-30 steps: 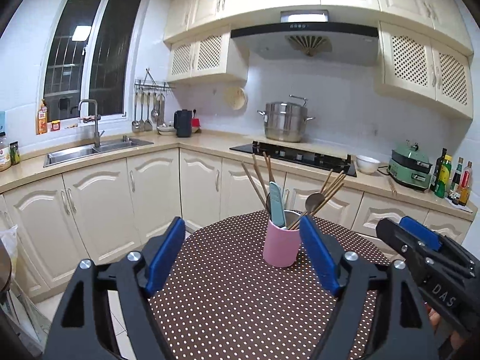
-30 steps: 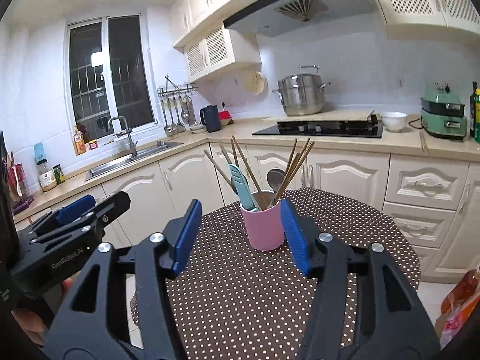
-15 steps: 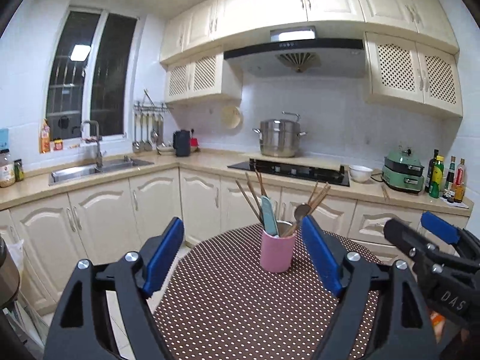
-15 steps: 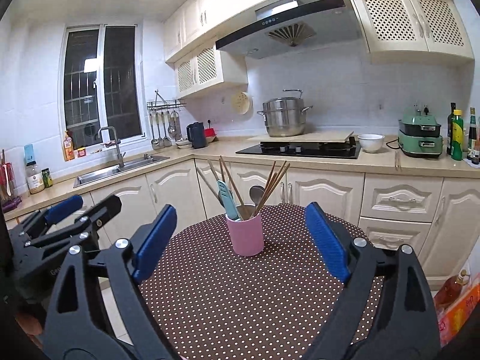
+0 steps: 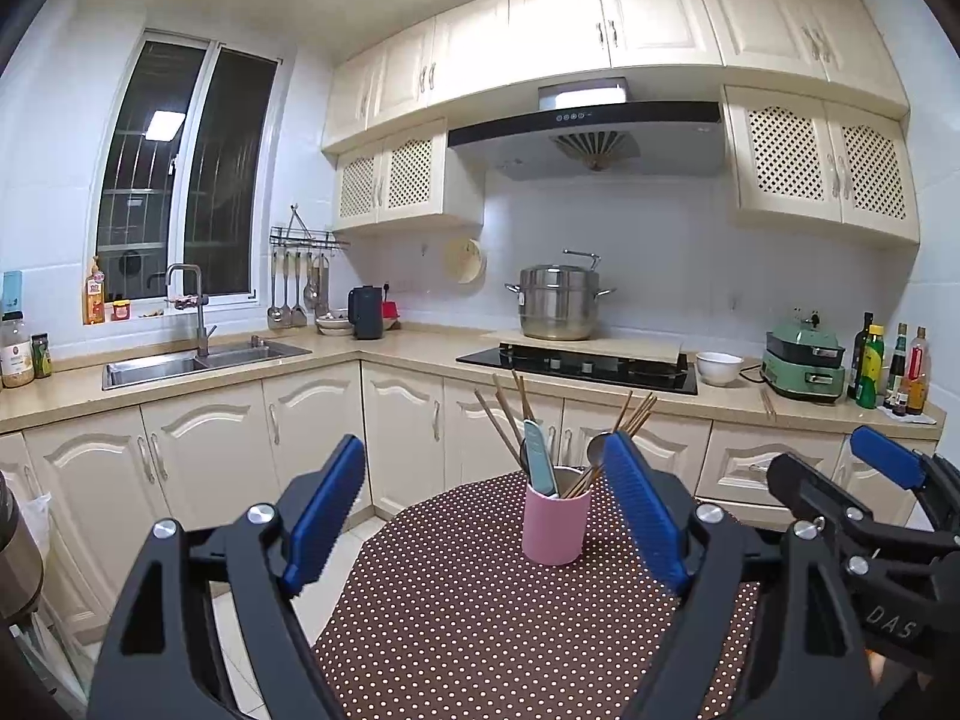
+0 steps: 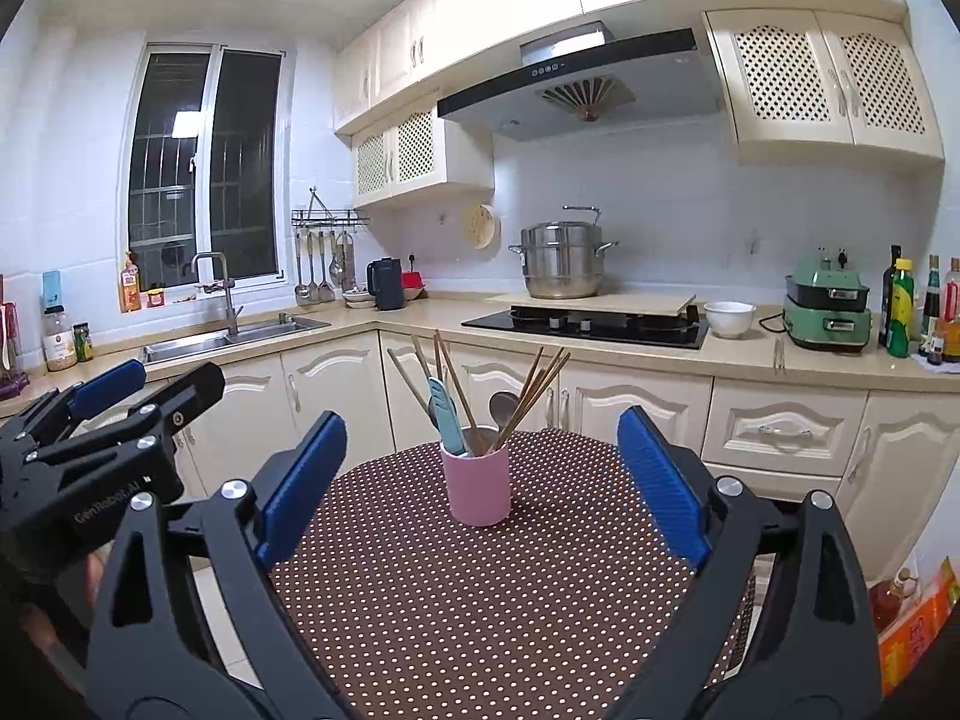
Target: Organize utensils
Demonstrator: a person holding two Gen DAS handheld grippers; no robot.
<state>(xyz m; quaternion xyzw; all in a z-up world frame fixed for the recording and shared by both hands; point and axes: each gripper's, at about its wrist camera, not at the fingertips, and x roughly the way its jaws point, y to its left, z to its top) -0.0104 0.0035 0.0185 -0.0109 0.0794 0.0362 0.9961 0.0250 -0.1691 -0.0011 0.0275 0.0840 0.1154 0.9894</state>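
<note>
Clearly, both the left gripper [image 5: 483, 507] and right gripper [image 6: 480, 483] hang wide apart above the tabletop [image 6: 480, 600], holding nothing, short of the pink cup [image 6: 478, 489] of utensils [image 6: 447, 414].

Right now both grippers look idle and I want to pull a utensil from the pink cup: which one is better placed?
Right, marginally. The pink cup sits centred between the open right gripper, while it lies off-centre toward one finger of the open left gripper.
</note>
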